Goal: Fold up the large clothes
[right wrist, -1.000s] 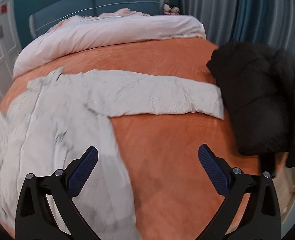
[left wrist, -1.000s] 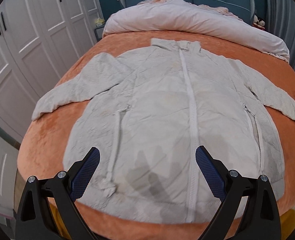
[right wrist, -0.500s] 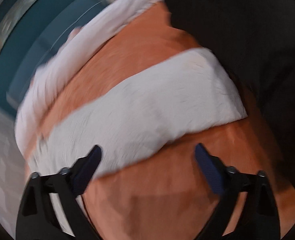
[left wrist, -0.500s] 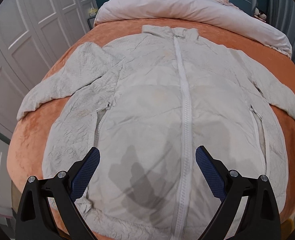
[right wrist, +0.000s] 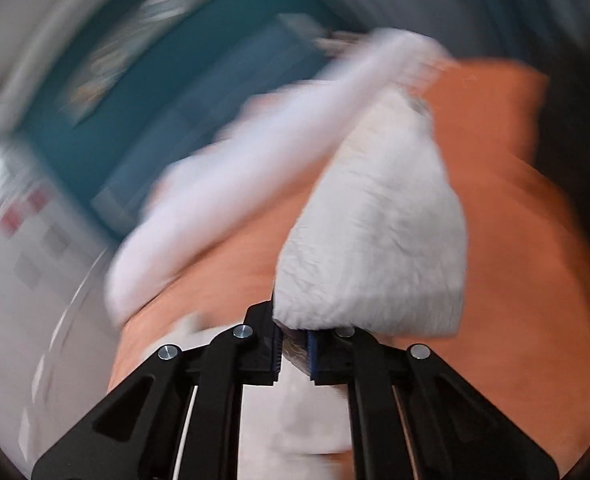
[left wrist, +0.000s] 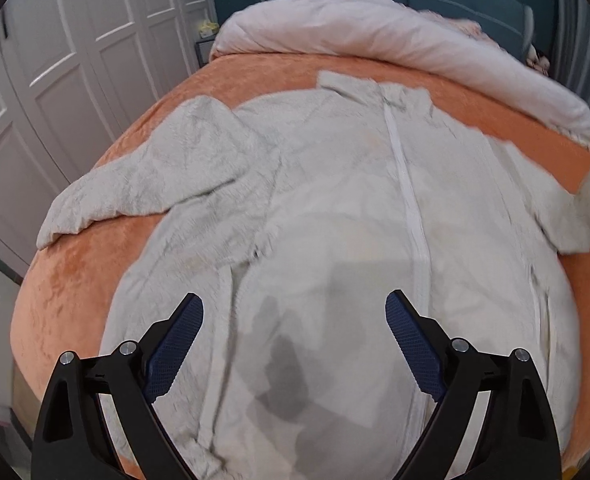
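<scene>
The folding has barely begun. A pale grey fleecy zip-front jacket (left wrist: 375,200) lies spread face up on the orange-blanketed bed (left wrist: 75,280), body flat, its left sleeve (left wrist: 155,192) untouched. The right gripper (right wrist: 295,350) has just been closing and its jaws now pinch the cuff of the right sleeve (right wrist: 375,248), lifted off the bed. The left gripper (left wrist: 295,344) hovers above the hem, jaws wide apart, empty. Both sleeves and the body fold remain.
</scene>
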Available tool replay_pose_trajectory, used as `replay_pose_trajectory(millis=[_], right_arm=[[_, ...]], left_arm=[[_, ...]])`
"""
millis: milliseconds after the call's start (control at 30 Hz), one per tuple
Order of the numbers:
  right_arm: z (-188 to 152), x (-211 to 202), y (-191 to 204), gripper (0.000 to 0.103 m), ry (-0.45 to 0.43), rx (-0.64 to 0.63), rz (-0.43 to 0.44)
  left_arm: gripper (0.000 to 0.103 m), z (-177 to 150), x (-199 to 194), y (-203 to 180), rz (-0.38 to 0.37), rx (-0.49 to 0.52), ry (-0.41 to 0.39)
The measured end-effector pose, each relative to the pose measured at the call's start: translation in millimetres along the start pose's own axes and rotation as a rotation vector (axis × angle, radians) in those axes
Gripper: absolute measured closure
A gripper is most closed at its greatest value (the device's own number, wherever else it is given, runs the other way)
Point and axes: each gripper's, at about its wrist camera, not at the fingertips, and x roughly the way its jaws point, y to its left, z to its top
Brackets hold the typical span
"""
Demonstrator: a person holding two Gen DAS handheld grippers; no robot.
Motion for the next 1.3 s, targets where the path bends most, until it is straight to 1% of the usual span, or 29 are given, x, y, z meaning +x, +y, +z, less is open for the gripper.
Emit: replay_pose_trajectory(millis=[33, 67, 133, 167, 200, 233, 300, 333, 367, 400, 467, 533, 567, 600, 633, 667, 700, 733, 800, 833, 900, 967, 1067, 1100, 1133, 1167, 1200, 1267, 1300], right_arm=[[-6, 6, 45, 0.095, 0.015, -0.096, 0.064], [-13, 12, 76, 0.095, 0.031, -0.162, 0.111], [-52, 34, 157, 0.095, 0.111, -0.325, 0.245], [-79, 48, 189, 0.093, 0.160, -0.397, 0.295], [-99, 59, 208, 0.091, 0.197, -0.445, 0.319], [-130, 76, 227, 0.086, 0.260, -0.492, 0.347], [-190, 107, 247, 0.046, 0.411, -0.536, 0.365], [-211, 113, 250, 0.043, 0.454, -0.551, 0.361], [-235, 118, 251, 0.045, 0.494, -0.578, 0.347], [-250, 118, 248, 0.045, 0.524, -0.594, 0.338], [-261, 106, 233, 0.045, 0.560, -0.563, 0.341], [-244, 91, 210, 0.045, 0.530, -0.507, 0.337], [-232, 83, 194, 0.045, 0.495, -0.480, 0.310], [-213, 81, 183, 0.045, 0.460, -0.457, 0.268], [-204, 81, 172, 0.044, 0.438, -0.440, 0.231], [-183, 82, 154, 0.046, 0.400, -0.412, 0.162], [-167, 77, 143, 0.054, 0.372, -0.397, 0.110], [-153, 80, 133, 0.060, 0.348, -0.382, 0.061], [-124, 93, 112, 0.095, 0.316, -0.326, -0.017], [-113, 98, 105, 0.100, 0.305, -0.306, -0.030], [-110, 103, 98, 0.101, 0.286, -0.302, -0.037], [-113, 114, 96, 0.101, 0.296, -0.306, -0.056], [-128, 139, 79, 0.101, 0.327, -0.312, -0.139], [-131, 150, 72, 0.101, 0.333, -0.319, -0.169], [-132, 159, 64, 0.101, 0.341, -0.331, -0.207], [-140, 163, 50, 0.103, 0.343, -0.342, -0.264], [-145, 164, 33, 0.103, 0.355, -0.302, -0.266], [-140, 166, 11, 0.103, 0.356, -0.173, -0.204], [-139, 165, 1, 0.103, 0.352, -0.126, -0.184]], left_arm=[[0.014, 5, 1, 4, -0.011, -0.023, -0.003], [0.014, 12, 2, 9, -0.030, -0.053, -0.007], [0.014, 24, 2, 17, -0.064, -0.106, -0.019], [0.014, 30, 2, 22, -0.087, -0.132, -0.031], [0.014, 37, 2, 28, -0.113, -0.159, -0.042], [0.014, 44, 2, 32, -0.132, -0.179, -0.049], [0.013, 57, 5, 42, -0.175, -0.217, -0.057], [0.012, 64, 8, 47, -0.199, -0.234, -0.060], [0.012, 69, 13, 51, -0.227, -0.247, -0.058], [0.012, 75, 19, 53, -0.252, -0.260, -0.043], [0.012, 84, 35, 56, -0.308, -0.280, -0.019], [0.012, 93, 56, 55, -0.338, -0.298, -0.001], [0.012, 96, 65, 53, -0.341, -0.298, 0.007], [0.012, 100, 81, 47, -0.347, -0.299, 0.023], [0.012, 102, 91, 43, -0.352, -0.301, 0.033], [0.012, 104, 98, 40, -0.348, -0.305, 0.041], [0.013, 107, 106, 32, -0.353, -0.309, 0.040], [0.013, 109, 109, 26, -0.351, -0.304, 0.032], [0.013, 117, 111, 8, -0.326, -0.263, -0.013], [0.013, 121, 112, -2, -0.312, -0.228, -0.044], [0.013, 129, 120, -17, -0.275, -0.174, -0.086], [0.013, 133, 134, -27, -0.233, -0.135, -0.089], [0.014, 131, 167, -36, -0.183, -0.101, -0.033], [0.014, 129, 179, -37, -0.151, -0.085, -0.015], [0.010, 127, 189, -38, -0.128, -0.066, -0.008], [0.008, 123, 199, -36, -0.129, -0.053, -0.004], [0.005, 120, 205, -34, -0.142, -0.056, -0.001], [0.005, 115, 214, -30, -0.169, -0.072, 0.002], [0.005, 112, 216, -30, -0.167, -0.070, -0.013]])
